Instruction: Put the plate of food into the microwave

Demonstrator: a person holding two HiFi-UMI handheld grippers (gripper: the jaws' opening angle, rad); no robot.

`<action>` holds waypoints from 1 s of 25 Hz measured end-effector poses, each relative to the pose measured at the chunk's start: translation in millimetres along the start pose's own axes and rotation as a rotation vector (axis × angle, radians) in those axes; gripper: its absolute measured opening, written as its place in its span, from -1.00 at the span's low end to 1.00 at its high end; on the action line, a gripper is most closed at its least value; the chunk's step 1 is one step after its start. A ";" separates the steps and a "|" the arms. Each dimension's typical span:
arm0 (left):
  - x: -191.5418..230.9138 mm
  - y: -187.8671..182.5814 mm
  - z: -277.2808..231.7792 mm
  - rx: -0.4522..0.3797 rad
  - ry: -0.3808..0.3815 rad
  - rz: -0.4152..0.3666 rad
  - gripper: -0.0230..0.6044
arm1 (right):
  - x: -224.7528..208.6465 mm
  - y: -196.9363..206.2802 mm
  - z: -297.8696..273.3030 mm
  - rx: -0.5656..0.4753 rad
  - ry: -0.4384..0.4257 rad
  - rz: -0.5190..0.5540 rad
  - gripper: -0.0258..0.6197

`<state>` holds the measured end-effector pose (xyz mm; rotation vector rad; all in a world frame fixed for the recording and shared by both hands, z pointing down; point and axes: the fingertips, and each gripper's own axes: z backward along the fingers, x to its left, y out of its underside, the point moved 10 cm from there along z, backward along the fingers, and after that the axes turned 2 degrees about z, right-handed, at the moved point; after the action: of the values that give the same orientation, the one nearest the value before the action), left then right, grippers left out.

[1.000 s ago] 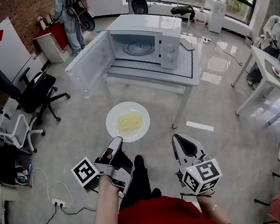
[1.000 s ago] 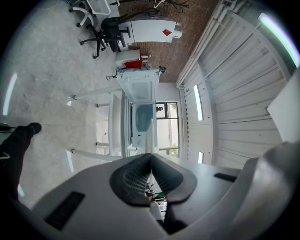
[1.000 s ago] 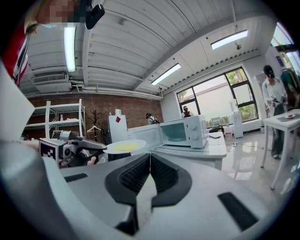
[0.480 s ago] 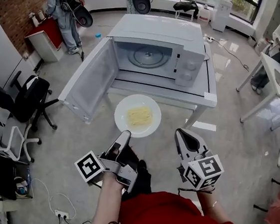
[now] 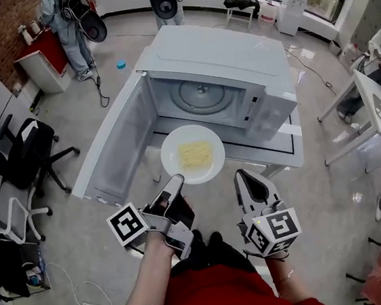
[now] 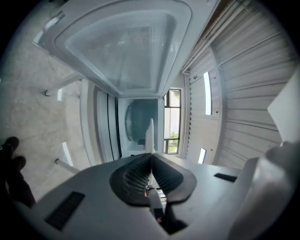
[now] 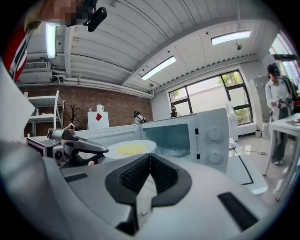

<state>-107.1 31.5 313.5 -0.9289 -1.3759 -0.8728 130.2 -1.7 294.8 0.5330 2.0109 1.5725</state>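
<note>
A white plate [image 5: 192, 154] with yellow food [image 5: 195, 154] hangs level in front of the open microwave [image 5: 235, 61]. My left gripper [image 5: 176, 179] is shut on the plate's near-left rim. In the left gripper view the plate [image 6: 150, 133] shows edge-on between the shut jaws, with the microwave cavity [image 6: 136, 117] straight behind it. The door [image 5: 112, 150] is swung out to the left, and the glass turntable [image 5: 201, 96] lies bare inside. My right gripper [image 5: 242, 175] is shut and holds nothing, just right of the plate. In the right gripper view the plate [image 7: 131, 148] is ahead to the left.
The microwave stands on a white table [image 5: 292, 147]. An office chair [image 5: 29, 149] stands to the left and another white table [image 5: 376, 103] to the right. A person [image 5: 66, 19] stands at the far left by a red cabinet [image 5: 43, 59].
Both grippers and the plate have moved forward toward the microwave. The plate has gone from over the floor to just before the open cavity. The grip on the rim is unchanged.
</note>
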 end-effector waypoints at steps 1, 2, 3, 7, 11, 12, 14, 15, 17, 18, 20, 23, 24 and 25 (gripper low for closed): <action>0.2 -2.4 -6.1 -0.001 -0.003 0.004 -0.87 | -3.0 -1.5 -3.9 0.005 0.002 0.001 -0.87; 0.0 -4.8 -11.6 -0.002 -0.007 0.009 -0.87 | -5.4 -3.2 -7.7 0.012 0.004 0.003 -0.87; -0.1 -7.1 -16.4 -0.002 -0.010 0.012 -0.87 | -7.2 -4.9 -11.3 0.018 0.004 0.004 -0.87; 4.7 -10.2 -37.1 -0.002 -0.029 0.018 -0.87 | -19.9 -8.6 -22.5 0.032 -0.001 0.012 -0.87; 12.5 -28.3 -70.4 -0.007 -0.049 -0.020 -0.87 | -33.0 -13.5 -47.7 0.042 -0.003 0.021 -0.87; 16.0 -35.0 -79.5 -0.012 -0.047 -0.026 -0.87 | -35.2 -14.8 -56.4 0.046 -0.004 0.027 -0.87; 22.7 -44.6 -95.2 -0.028 -0.037 -0.026 -0.87 | -40.4 -16.7 -70.3 0.058 -0.009 0.045 -0.87; 25.0 -47.7 -100.8 -0.036 -0.036 -0.032 -0.87 | -42.5 -17.5 -74.7 0.063 -0.012 0.054 -0.88; 27.7 -52.1 -109.3 -0.048 -0.046 -0.058 -0.87 | -44.9 -20.1 -80.7 0.066 -0.021 0.066 -0.87; 28.5 -53.3 -114.3 -0.055 -0.041 -0.061 -0.87 | -45.5 -21.9 -83.6 0.065 -0.024 0.071 -0.87; 31.2 -55.2 -124.3 -0.068 -0.021 -0.048 -0.87 | -45.7 -24.2 -91.9 0.065 -0.029 0.083 -0.87; 39.1 -62.1 -135.8 -0.083 0.002 -0.036 -0.87 | -44.0 -22.3 -110.6 0.066 -0.036 0.109 -0.87; 41.6 -64.5 -139.6 -0.087 0.012 -0.032 -0.87 | -43.8 -20.8 -117.0 0.066 -0.038 0.118 -0.87; 43.9 -66.6 -142.7 -0.090 0.014 -0.032 -0.87 | -43.9 -19.6 -122.9 0.065 -0.041 0.126 -0.87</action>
<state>-110.2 -124.7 361.9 -0.9698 -1.3512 -0.9700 88.4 -126.4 305.6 0.7238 2.0384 1.5601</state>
